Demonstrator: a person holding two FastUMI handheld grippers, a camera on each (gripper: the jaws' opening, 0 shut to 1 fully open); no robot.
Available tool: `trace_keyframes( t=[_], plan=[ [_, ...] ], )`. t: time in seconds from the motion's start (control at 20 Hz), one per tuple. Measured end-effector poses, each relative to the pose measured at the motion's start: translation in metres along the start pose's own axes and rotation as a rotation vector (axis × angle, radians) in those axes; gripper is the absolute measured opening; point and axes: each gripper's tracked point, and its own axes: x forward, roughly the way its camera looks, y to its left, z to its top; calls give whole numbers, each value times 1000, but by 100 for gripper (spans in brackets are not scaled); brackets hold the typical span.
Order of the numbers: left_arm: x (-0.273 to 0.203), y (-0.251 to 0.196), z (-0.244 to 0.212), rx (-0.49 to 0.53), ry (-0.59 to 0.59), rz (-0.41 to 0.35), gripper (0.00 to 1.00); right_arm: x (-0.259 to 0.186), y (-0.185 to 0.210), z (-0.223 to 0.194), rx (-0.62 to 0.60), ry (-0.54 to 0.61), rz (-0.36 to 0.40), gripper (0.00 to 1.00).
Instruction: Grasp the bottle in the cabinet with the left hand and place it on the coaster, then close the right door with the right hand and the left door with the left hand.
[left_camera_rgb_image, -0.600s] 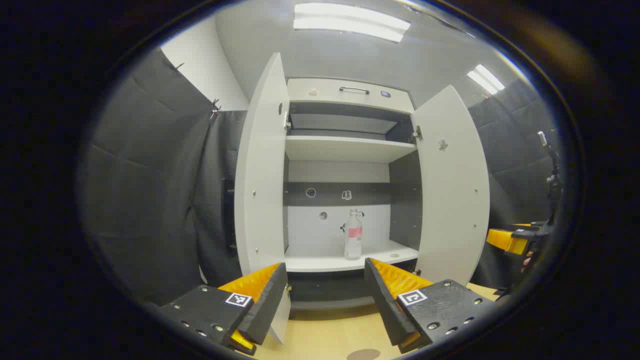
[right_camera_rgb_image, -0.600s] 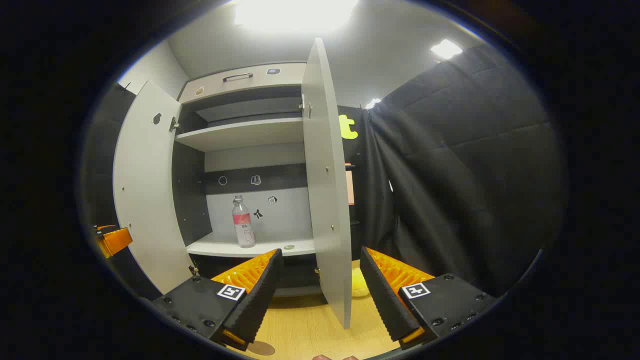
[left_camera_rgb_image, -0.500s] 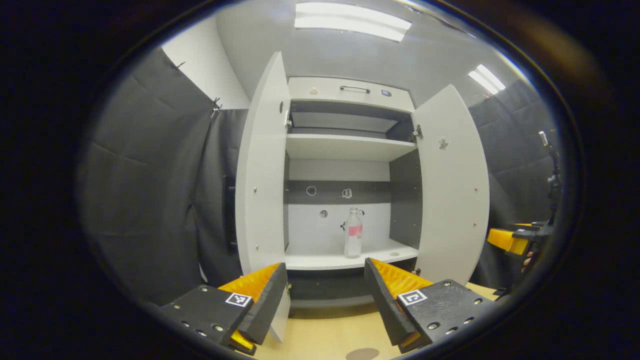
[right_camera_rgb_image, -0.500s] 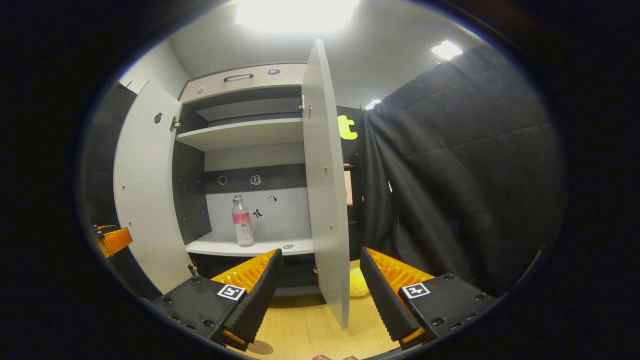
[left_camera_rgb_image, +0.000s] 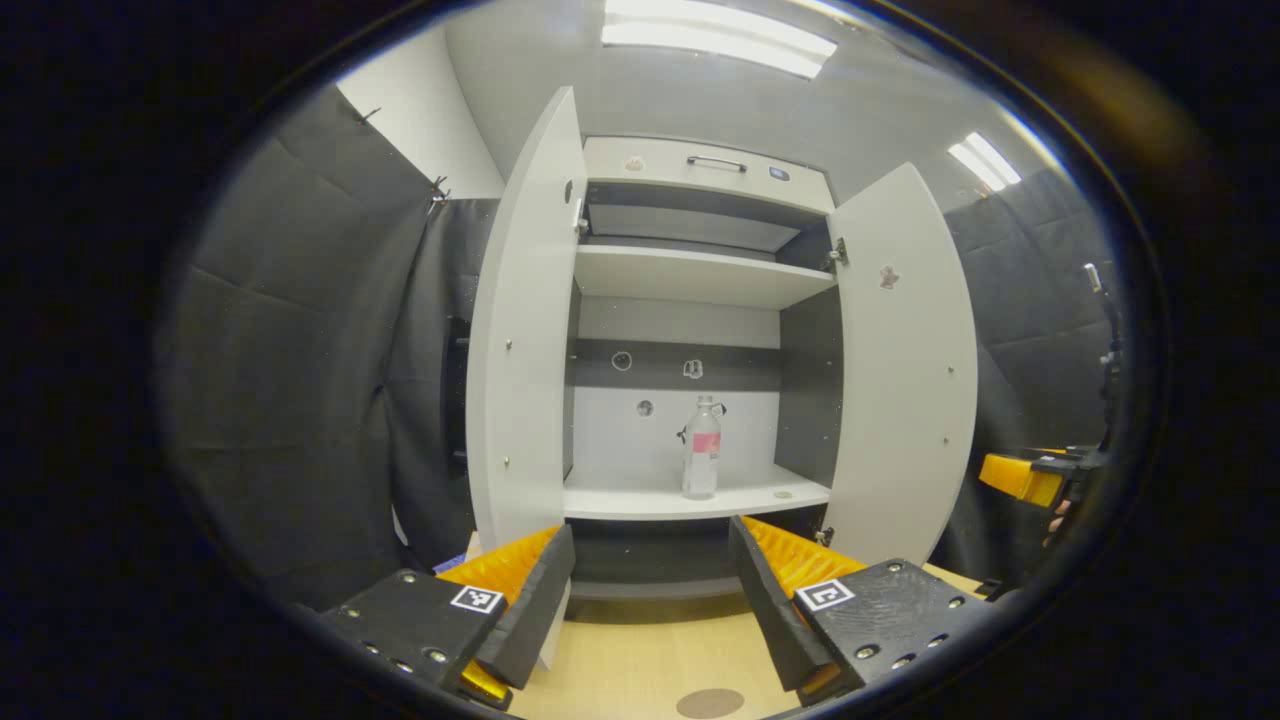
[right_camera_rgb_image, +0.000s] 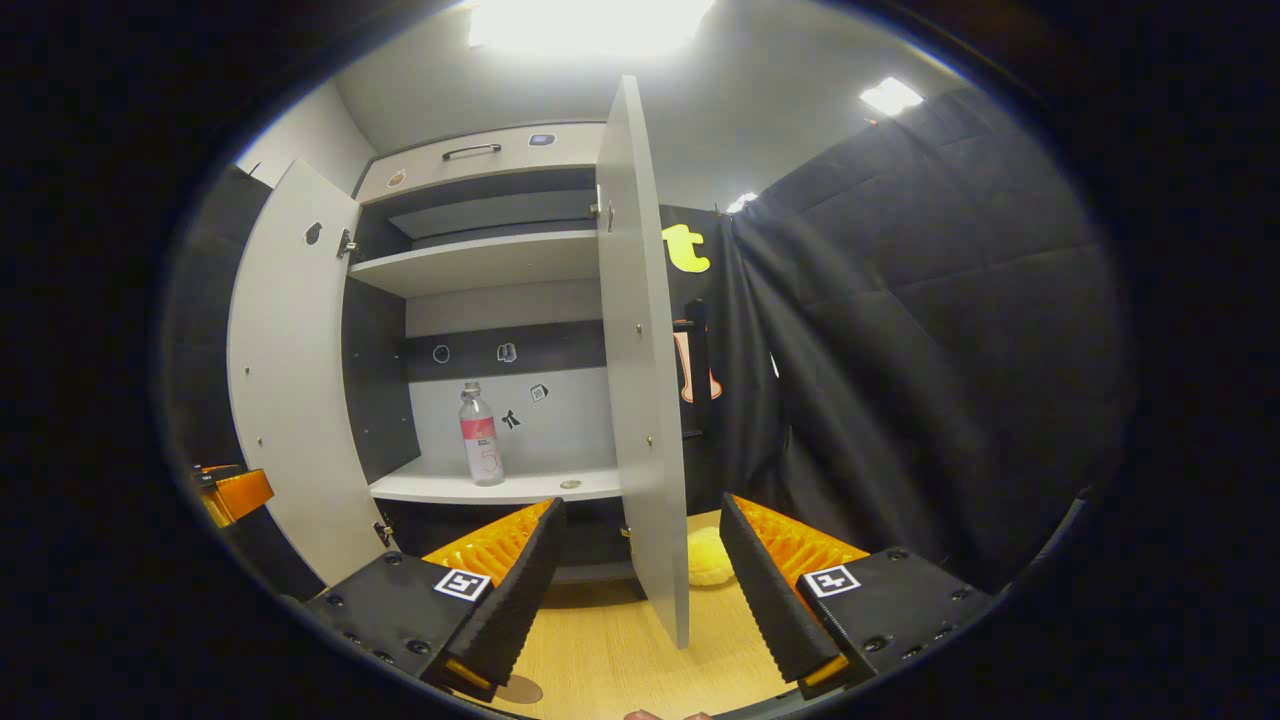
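Left gripper view – clear plastic bottle (left_camera_rgb_image: 701, 447) upright, flat white shelf (left_camera_rgb_image: 690, 503)

Left gripper view – low over wooden table (left_camera_rgb_image: 640, 665), facing open cabinet (left_camera_rgb_image: 690, 300) head-on, moderately far. Right gripper view – low too, further right, facing cabinet's right door (right_camera_rgb_image: 640, 380) edge-on. Both share cabinet interior, bottle (left_camera_rgb_image: 702, 461) on lower shelf (left_camera_rgb_image: 690, 500), both doors.
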Motion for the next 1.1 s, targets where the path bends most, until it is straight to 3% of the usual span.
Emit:
trace_keyframes(
  t=[0.3,0.55,0.6,0.7,0.75,0.8,0.85,0.95,1.0,1.1],
  plan=[
    [3,0,-11,-16,31,-3,90,-6,-6,-11,-23,34,-19,98],
    [19,-15,-21,-20,49,-43,90,-7,-27,-4,-36,43,-82,98],
    [23,-18,-23,-21,53,-56,98,-8,-32,-3,-32,45,-97,98],
    [27,-31,-36,-13,57,-82,97,-9,-42,-1,-38,49,-126,98],
    [35,-37,-36,-11,58,-94,90,-9,-50,0,-48,48,-145,98],
    [44,-43,-36,-9,61,-107,90,-8,-60,0,-59,49,-168,98],
    [53,-47,-37,-6,64,-115,97,-7,-67,0,-63,52,-184,98],
    [73,-56,-34,6,67,-125,97,-1,-86,-2,-65,63,-221,98],
    [85,-60,-31,12,66,-130,90,4,-93,-4,-60,72,-234,98],
    [110,-65,-24,25,62,-136,90,13,-103,-4,-42,77,-247,98]
  ],
)
